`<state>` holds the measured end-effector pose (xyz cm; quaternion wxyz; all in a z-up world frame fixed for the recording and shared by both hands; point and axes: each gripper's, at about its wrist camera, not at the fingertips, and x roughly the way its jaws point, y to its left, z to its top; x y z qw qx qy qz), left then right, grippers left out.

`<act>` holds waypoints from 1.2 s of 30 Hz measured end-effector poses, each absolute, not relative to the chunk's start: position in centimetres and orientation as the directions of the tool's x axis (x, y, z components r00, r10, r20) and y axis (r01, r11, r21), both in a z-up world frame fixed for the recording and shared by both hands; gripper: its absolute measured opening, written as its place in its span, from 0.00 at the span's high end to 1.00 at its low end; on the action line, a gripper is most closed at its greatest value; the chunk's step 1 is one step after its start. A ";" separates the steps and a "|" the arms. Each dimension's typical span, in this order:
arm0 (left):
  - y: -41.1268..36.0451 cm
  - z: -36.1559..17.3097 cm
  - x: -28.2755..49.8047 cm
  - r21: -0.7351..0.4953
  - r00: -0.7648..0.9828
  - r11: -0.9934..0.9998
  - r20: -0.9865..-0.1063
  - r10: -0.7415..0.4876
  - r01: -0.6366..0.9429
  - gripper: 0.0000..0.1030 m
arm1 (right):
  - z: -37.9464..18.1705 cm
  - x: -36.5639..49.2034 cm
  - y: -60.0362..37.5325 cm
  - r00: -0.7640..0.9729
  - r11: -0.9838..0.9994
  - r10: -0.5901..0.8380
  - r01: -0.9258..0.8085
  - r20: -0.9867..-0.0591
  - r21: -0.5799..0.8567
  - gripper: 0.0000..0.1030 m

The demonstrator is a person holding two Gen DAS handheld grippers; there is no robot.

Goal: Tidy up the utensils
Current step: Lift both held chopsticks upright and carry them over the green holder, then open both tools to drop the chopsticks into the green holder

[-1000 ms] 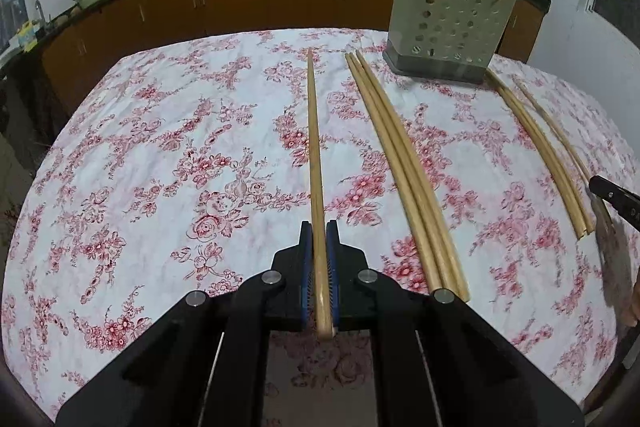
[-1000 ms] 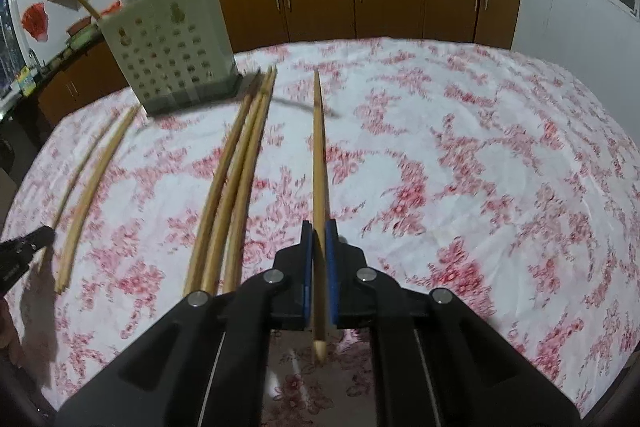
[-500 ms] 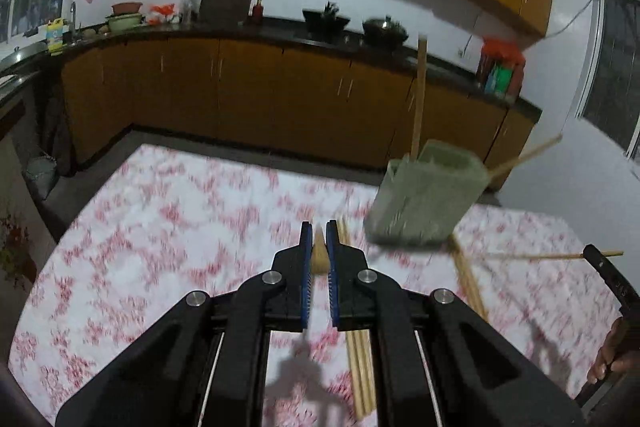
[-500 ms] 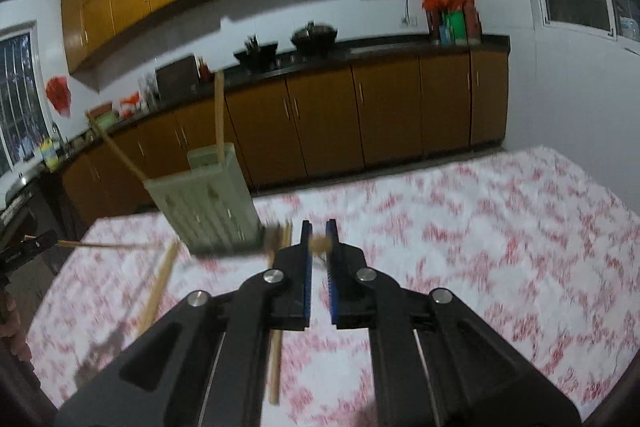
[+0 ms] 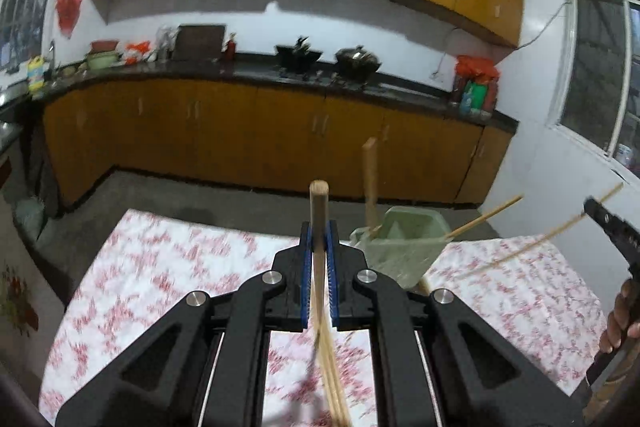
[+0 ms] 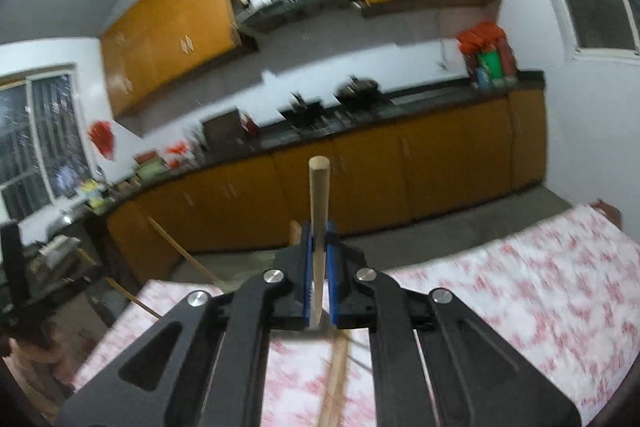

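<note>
My left gripper [image 5: 319,227] is shut on a long wooden chopstick [image 5: 319,211], lifted above the floral table and pointing up and forward. The pale green perforated utensil holder [image 5: 404,247] stands just right of it, with a few chopsticks leaning in it. My right gripper [image 6: 318,231] is shut on another wooden chopstick [image 6: 319,195], also raised and tilted up. In the left wrist view the right gripper [image 5: 612,223] shows at the right edge with its chopstick [image 5: 532,247] reaching toward the holder. More chopsticks [image 5: 334,387] lie on the table below.
The table with the red floral cloth [image 5: 160,283] fills the lower view. Kitchen counter and orange cabinets [image 5: 256,131] run behind it, with woks and bottles on top. A window wall [image 5: 592,115] is at the right.
Both grippers have lifted their chopsticks off the table and tilted upward; the views have swung from the tabletop to the kitchen wall. The holder now sits lower and closer in the left wrist view.
</note>
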<state>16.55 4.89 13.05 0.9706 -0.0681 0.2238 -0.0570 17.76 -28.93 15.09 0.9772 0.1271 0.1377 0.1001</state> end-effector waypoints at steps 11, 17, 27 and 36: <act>0.6 20.2 18.4 -0.134 0.974 0.983 -0.173 -0.149 0.127 0.93 | 19.0 21.5 -25.6 0.944 0.939 0.278 -0.228 -0.179 0.259 0.92; -1.4 18.1 21.5 -0.124 0.982 0.987 -0.145 -0.122 0.104 0.93 | 17.1 25.6 -24.4 0.921 0.946 0.274 -0.207 -0.276 0.249 0.92; -1.5 12.9 24.8 -0.188 0.947 0.977 -0.279 -0.156 0.105 0.93 | 13.7 28.4 -22.2 0.887 0.953 0.271 -0.193 -0.374 0.232 0.91; -0.6 14.3 23.4 -0.205 0.952 0.974 -0.265 -0.153 0.100 0.59 | 15.5 25.9 -22.9 0.925 0.966 0.225 -0.171 -0.306 0.193 0.80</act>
